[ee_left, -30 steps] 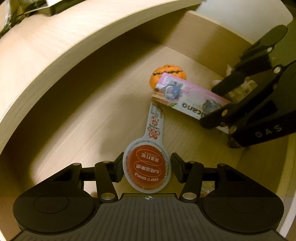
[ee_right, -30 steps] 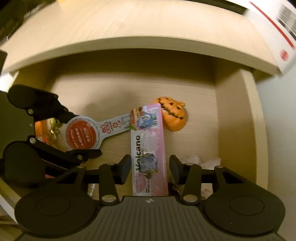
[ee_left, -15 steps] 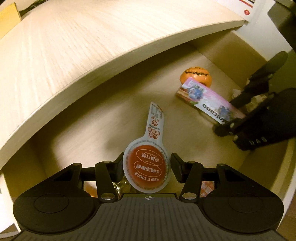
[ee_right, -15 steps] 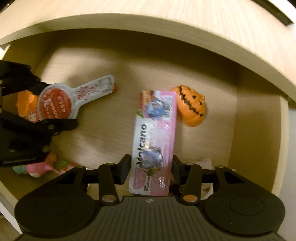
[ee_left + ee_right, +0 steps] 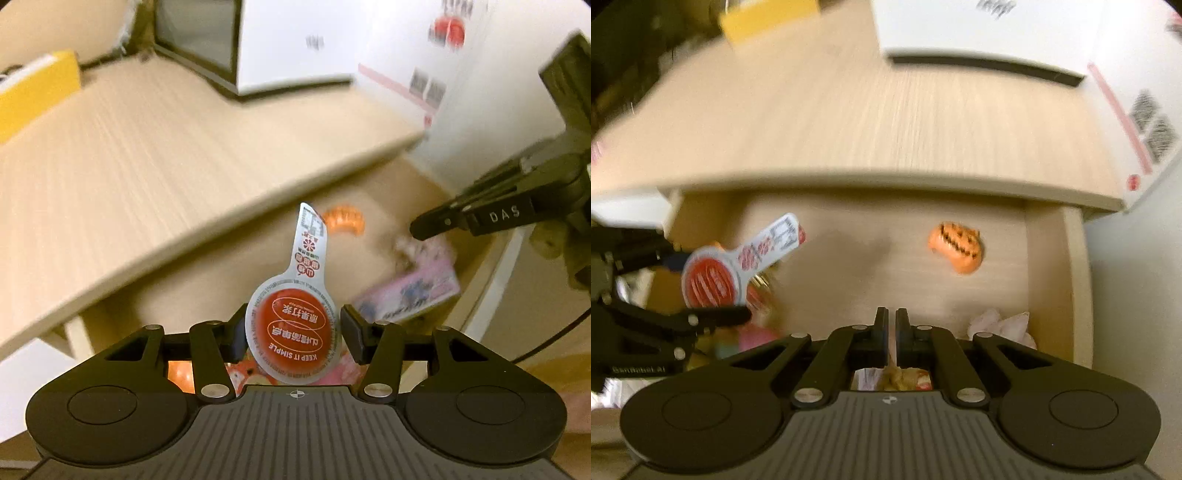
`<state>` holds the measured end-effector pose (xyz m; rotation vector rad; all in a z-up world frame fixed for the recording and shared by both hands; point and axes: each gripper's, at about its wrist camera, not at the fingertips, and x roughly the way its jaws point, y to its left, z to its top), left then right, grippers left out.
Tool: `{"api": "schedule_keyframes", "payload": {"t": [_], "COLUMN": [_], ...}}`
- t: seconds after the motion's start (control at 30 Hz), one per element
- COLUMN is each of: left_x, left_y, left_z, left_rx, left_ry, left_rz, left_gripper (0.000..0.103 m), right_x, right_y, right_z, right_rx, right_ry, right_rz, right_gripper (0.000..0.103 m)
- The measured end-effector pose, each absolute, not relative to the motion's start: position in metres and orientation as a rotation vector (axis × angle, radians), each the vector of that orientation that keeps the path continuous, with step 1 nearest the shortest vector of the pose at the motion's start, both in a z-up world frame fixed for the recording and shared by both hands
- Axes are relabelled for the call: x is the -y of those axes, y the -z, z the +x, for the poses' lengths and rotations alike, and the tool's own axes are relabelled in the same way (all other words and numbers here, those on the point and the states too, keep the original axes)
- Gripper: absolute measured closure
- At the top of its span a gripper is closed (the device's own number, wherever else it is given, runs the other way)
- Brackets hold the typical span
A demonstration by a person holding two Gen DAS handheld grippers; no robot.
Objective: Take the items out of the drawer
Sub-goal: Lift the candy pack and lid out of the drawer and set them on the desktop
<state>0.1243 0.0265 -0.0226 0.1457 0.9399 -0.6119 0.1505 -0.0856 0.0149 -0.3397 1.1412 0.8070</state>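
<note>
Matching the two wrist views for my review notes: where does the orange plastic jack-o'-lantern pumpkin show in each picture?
Left wrist view: the orange plastic jack-o'-lantern pumpkin lies blurred at centre, right of the foil tab's tip.
Right wrist view: right of centre, on the drawer floor.
Shared landmark: the red-lidded foil-tab jelly cup.

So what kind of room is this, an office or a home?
Hard to say; probably a home or office desk. A pale wooden desk top sits over an open drawer of snacks and a pumpkin toy, with boxes behind.

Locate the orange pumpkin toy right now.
The pumpkin toy lies on the drawer floor, toward the back right in the right wrist view, apart from the white wrapper nearer the front. Neither tool touches it.
</note>
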Motion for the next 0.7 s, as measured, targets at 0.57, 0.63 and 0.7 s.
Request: {"api": "schedule_keyframes", "payload": {"t": [0.57,0.63,0.7], "left_x": [-0.073,-0.078,-0.081], "left_y": [0.009,0.01,0.011], "left_z": [0.116,0.117,0.119], "left_rx": [-0.968,-0.969,-0.968], "left_ry": [0.496,0.472,0.454], "left_rz": [-0.01,-0.046,-0.071], "left_gripper": [0.047,0.047,0.047], "right_x": [0.019,0.019,0.025], "right_y": [0.022,0.032,0.04], "right_z": [0.127,0.134,0.14], "right_rx": [-1.21,-1.3,-1.414], "right_ry": [-0.998,-0.992,-0.996], "right_rz": [-0.805,-0.771,-0.675], "right_gripper": [0.034,0.034,0.036]}}
